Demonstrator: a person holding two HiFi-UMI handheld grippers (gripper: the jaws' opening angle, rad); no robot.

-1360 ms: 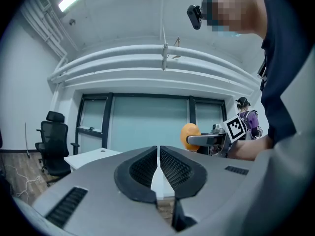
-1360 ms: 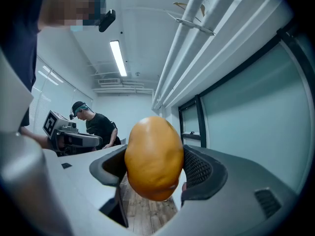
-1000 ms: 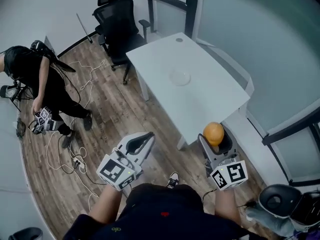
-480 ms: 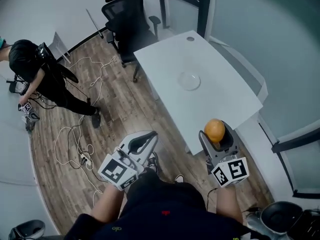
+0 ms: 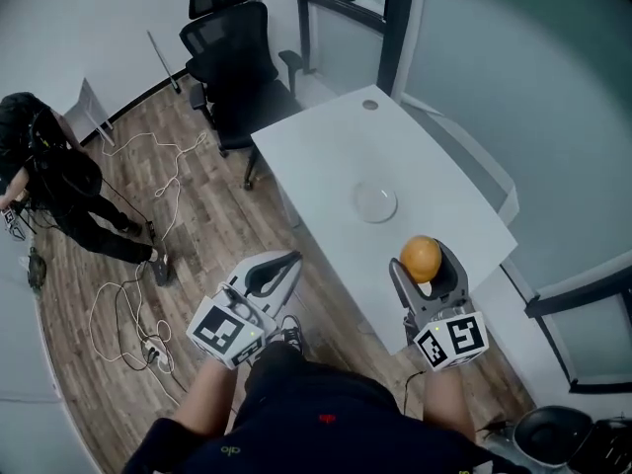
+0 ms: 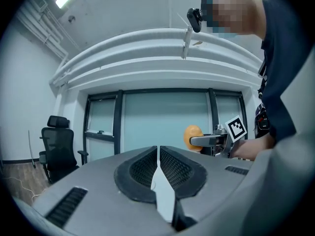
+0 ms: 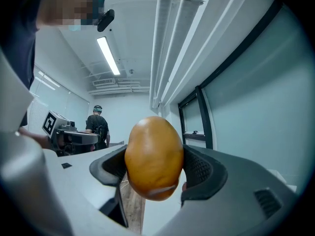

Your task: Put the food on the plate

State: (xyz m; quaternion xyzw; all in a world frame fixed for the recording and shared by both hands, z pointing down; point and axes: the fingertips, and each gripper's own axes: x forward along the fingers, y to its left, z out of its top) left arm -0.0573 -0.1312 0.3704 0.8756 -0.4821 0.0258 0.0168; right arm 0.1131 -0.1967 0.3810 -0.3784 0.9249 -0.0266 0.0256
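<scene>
Food: orange, round, pinched in right gripper over table near corner
Plate: clear, mid-table, just beyond food
Left gripper: jaws pressed together, over wood floor
Around: office chair behind table

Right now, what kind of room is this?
Probably an office or meeting room. There is a long white table, a black swivel office chair near its far end, and glass-panelled walls. Loose cables on the wood floor hint that it doubles as a test space.
</scene>
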